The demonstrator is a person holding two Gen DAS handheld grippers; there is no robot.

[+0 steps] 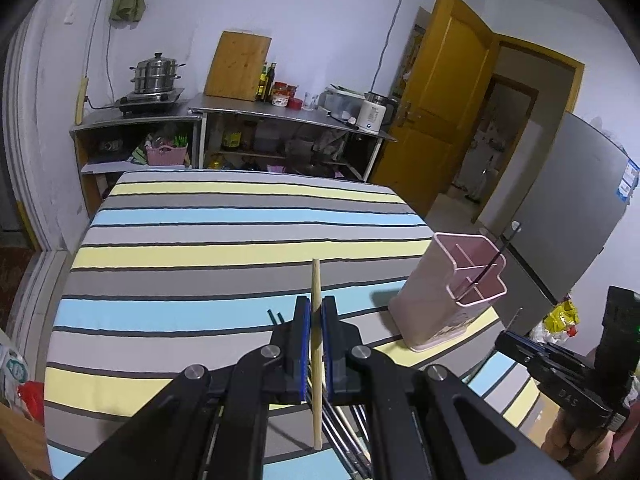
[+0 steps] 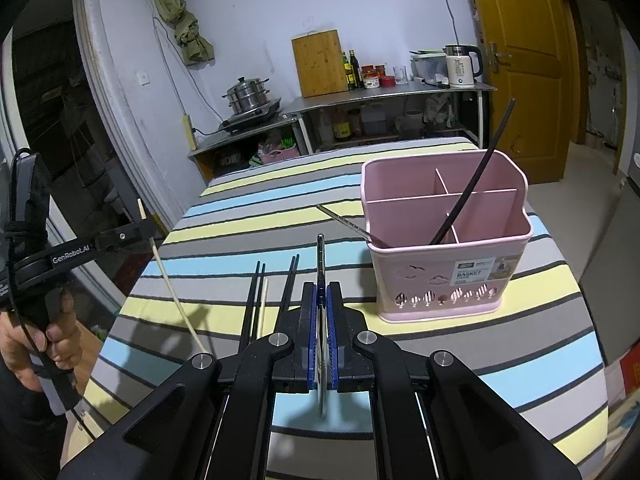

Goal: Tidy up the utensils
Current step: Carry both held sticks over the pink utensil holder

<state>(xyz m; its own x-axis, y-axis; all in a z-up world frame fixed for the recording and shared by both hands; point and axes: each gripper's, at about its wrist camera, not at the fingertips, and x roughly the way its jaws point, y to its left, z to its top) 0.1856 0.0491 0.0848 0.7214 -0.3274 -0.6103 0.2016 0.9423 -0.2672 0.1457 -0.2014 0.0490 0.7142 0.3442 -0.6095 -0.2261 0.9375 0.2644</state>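
My left gripper point(image 1: 316, 312) is shut on a pale wooden chopstick point(image 1: 316, 280), held above the striped table; it also shows in the right wrist view point(image 2: 172, 280). My right gripper point(image 2: 321, 292) is shut on a thin metal utensil point(image 2: 321, 256) seen edge-on. A pink divided utensil basket point(image 2: 448, 248) stands on the table ahead and right of my right gripper, and shows in the left wrist view point(image 1: 452, 288). It holds a black chopstick point(image 2: 476, 184) and a metal utensil point(image 2: 348, 224). Black chopsticks point(image 2: 256, 292) and a pale one point(image 2: 262, 304) lie on the cloth.
The striped tablecloth point(image 1: 224, 248) covers the table. Metal counters point(image 1: 280, 112) with a steamer pot point(image 1: 156, 74), cutting board point(image 1: 238, 64) and kettle point(image 2: 460, 66) stand behind. A yellow door point(image 1: 444, 92) and grey fridge point(image 1: 568, 208) are to the right.
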